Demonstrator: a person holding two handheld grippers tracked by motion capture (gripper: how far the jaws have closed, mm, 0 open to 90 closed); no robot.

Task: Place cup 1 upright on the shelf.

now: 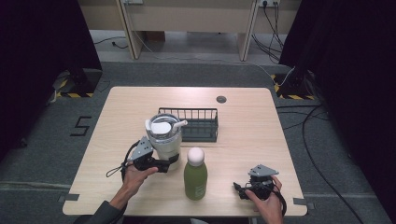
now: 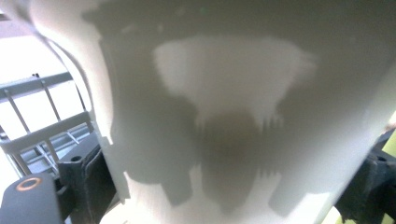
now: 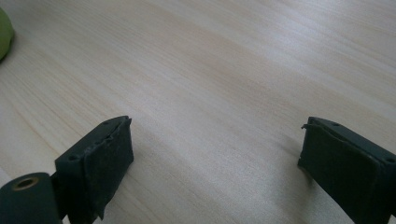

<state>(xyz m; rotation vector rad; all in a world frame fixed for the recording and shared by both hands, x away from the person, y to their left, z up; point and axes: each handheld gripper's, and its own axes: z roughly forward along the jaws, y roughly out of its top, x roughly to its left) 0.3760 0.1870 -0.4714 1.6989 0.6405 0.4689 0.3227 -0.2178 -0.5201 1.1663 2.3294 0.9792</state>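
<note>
A pale tumbler (image 1: 164, 139) with a white lid and straw stands at the table's middle left. My left gripper (image 1: 169, 162) reaches in from the left and is shut on its lower body. In the left gripper view the tumbler wall (image 2: 233, 93) spans the space between both black jaws, which press its sides. A green bottle (image 1: 195, 176) with a white cap stands just right of the tumbler, near the front. At the front right my right gripper (image 1: 239, 190) rests low over the table, open, with bare wood between its jaws (image 3: 215, 158).
A black wire basket (image 1: 198, 124) sits right behind the tumbler, and its bars (image 2: 37, 126) show close by in the left gripper view. The wooden table (image 1: 243, 121) has a round cable port (image 1: 221, 99) near its far edge. The bottle's green edge (image 3: 3, 32) lies ahead of the right gripper.
</note>
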